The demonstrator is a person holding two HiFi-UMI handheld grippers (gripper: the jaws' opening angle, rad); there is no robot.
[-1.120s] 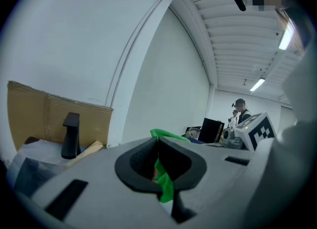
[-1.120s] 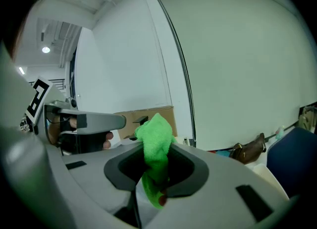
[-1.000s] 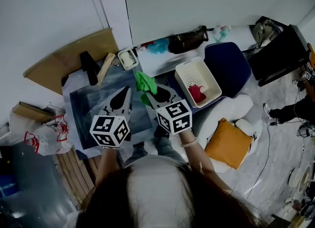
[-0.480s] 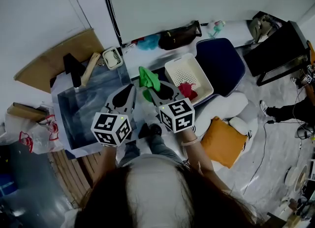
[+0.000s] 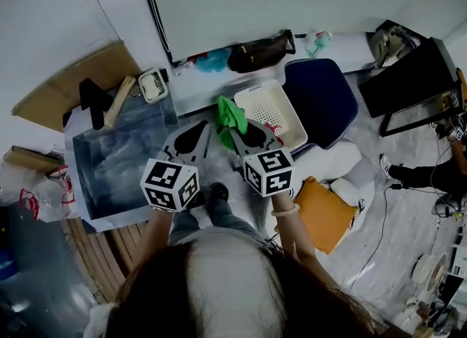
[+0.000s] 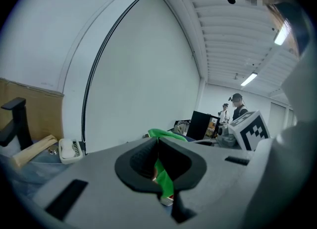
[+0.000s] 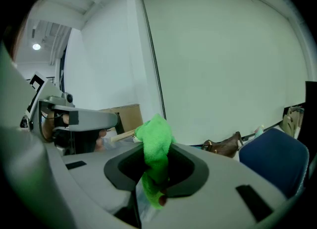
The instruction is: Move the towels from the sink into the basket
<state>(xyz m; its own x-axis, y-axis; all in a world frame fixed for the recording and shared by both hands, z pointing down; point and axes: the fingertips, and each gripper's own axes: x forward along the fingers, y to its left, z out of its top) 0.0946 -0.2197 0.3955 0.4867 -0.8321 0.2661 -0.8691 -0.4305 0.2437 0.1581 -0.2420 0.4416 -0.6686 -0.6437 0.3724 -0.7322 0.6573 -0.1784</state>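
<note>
My right claw is shut tight on the green towel. The towel sticks up past the tips, and a bit hangs down under them. My left claw is just beside it, closed, with nothing in it. The towel is up in the air, out of the sink, which is off to my left. Just past the towel is the white basket. The towel is by its left edge, not over the middle. I think the job now is to bring the towel over the basket. To do it well, I should hold tight until the towel is right over the middle. Then I go low so the hanging end drops inside the rim, and only then let go. The left claw should keep clear so it does not bump the basket.
</note>
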